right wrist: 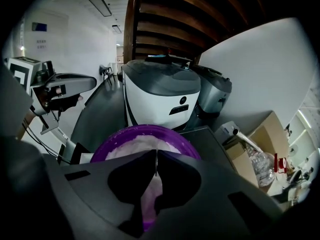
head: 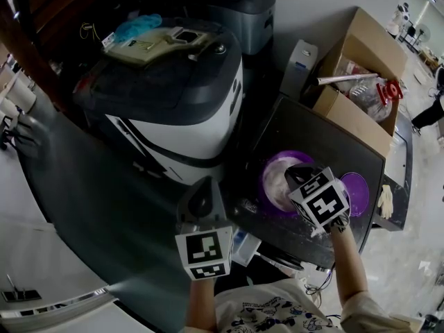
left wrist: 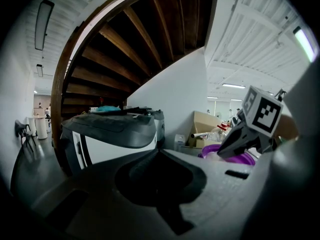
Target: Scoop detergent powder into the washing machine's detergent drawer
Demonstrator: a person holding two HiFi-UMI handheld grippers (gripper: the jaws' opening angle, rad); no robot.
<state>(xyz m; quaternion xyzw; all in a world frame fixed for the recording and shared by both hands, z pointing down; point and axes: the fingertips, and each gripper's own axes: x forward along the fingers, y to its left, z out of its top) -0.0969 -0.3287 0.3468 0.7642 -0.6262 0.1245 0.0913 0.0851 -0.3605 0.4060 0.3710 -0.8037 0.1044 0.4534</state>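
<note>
One purple bowl [right wrist: 103, 148] of white detergent powder [right wrist: 138, 144]. Sits on the dark table [head: 326, 137], close to its left edge and toward the near corner. Just right of the bowl, flat on the same table, one purple lid [head: 356, 189].

Directly above the bowl, the right gripper [right wrist: 156, 156]. Jaws almost together, pinching one thin pale scoop [right wrist: 152, 190] (only a sliver shows between the tips; the wider end hangs over the powder).

Off the table's left edge, over the dark floor, the left gripper [left wrist: 159, 151]. Jaws closed tip to tip, nothing between them, pointing toward the machines.

Two machines past that left edge. Nearest, one white washing machine [head: 166, 109] with a dark top; behind it, one grey washing machine [head: 239, 9]. On the white one's top, one beige panel [head: 149, 47] and one teal cloth [head: 139, 26].

Beyond the table's far edge, one open cardboard box [head: 354, 120]. Holds one clear plastic bottle [head: 364, 92] among other items too small to tell apart.
</note>
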